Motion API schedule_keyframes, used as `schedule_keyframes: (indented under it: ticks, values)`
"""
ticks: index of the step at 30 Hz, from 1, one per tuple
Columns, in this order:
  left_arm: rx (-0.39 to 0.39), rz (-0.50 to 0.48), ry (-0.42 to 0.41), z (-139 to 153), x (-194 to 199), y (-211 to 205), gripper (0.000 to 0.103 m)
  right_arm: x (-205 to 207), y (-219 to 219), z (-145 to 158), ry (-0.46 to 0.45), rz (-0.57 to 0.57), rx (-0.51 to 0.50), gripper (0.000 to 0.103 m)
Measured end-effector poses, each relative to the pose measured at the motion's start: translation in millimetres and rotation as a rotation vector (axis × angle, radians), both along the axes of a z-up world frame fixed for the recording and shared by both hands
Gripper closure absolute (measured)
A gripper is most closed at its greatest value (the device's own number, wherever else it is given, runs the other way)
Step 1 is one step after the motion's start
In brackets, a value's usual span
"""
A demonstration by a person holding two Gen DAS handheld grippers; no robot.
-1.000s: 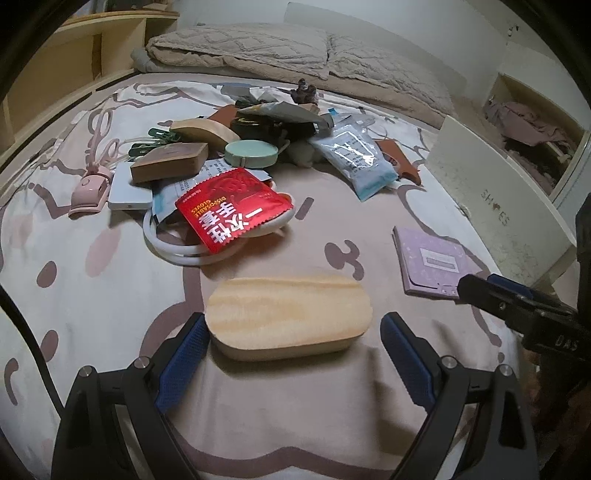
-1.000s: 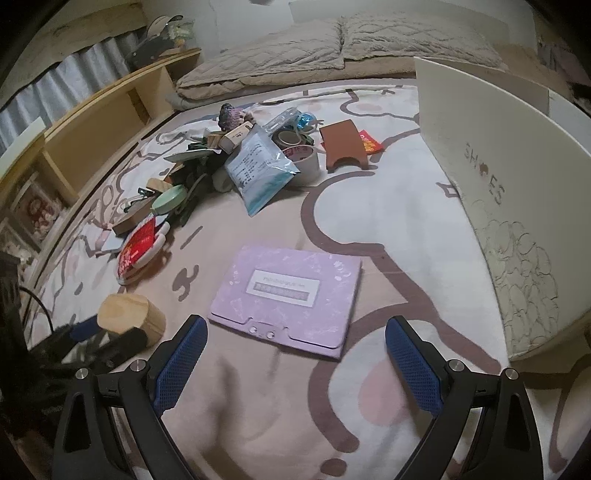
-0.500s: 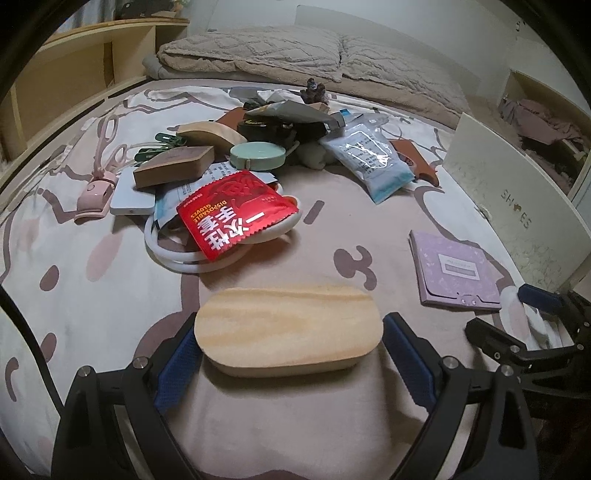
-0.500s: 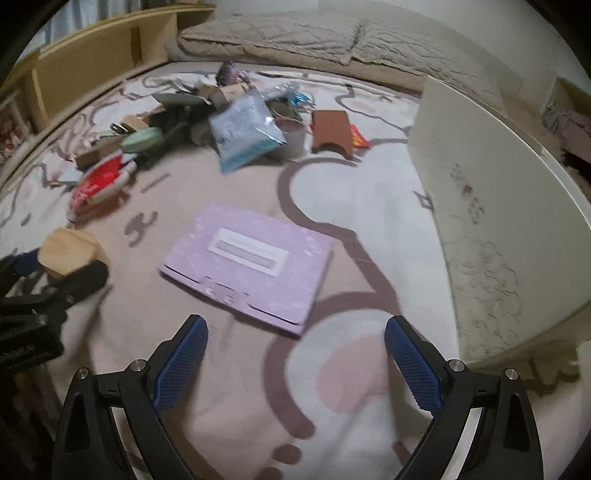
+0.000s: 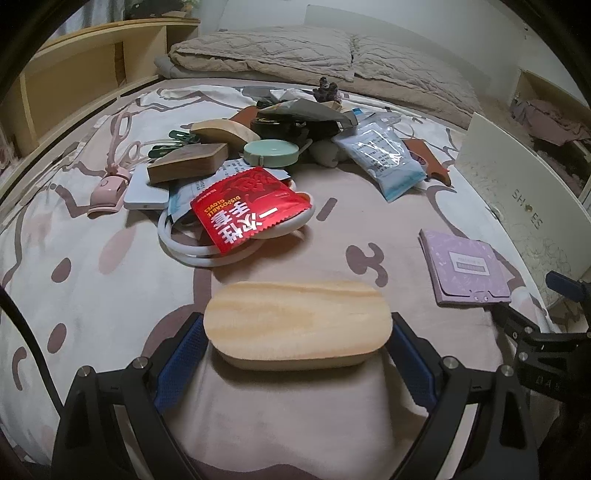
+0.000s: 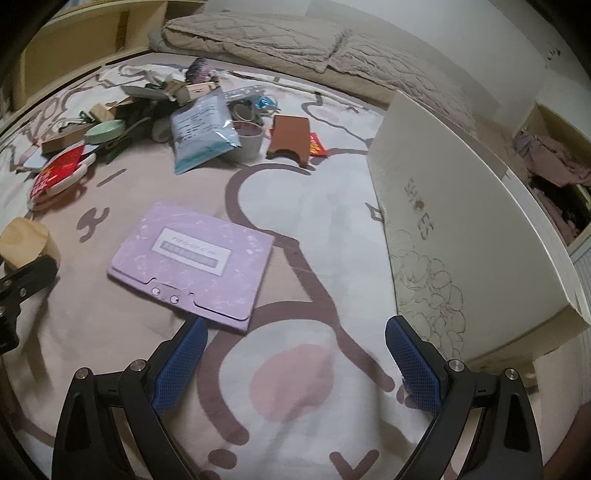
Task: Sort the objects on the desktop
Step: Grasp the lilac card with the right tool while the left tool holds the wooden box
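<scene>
A pale, matt oblong box of smooth, grained wood [image 5: 297,323] lies on a soft, fuzzy patterned cloth bedspread [image 5: 92,280], near a glossy, crinkled red foil packet [image 5: 249,210], a matt lilac card folder [image 6: 192,260] and a smooth cream cardboard shoebox [image 6: 469,236].

A patterned bedspread [image 5: 92,266] covers the bed, beige pillows [image 5: 266,55] beneath a white wall [image 5: 424,33].

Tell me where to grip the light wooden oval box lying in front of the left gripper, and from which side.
Grip the wooden oval box across its long axis, one pad on each rounded end, coming from the near side, tilted down. It lies flat and sideways on the blanket, and the left gripper already straddles both ends. Whether the pads touch it is unclear.
</scene>
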State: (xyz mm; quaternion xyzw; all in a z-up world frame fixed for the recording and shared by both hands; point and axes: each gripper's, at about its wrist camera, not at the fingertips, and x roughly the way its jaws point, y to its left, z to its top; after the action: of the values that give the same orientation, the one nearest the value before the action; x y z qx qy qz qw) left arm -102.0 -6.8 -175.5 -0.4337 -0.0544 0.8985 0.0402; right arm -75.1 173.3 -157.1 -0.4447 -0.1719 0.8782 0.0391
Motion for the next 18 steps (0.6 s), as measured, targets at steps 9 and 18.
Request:
schedule_keyframes:
  ticks: [9, 18]
  values:
    - [0.021, 0.004, 0.005, 1, 1, -2, 0.008, 0, 2, 8, 0.002, 0.049, -0.279, 0.006]
    - [-0.012, 0.019, 0.023, 5, 0, -7, 0.013, -21, -15, 5, -0.001, 0.037, -0.440, 0.006]
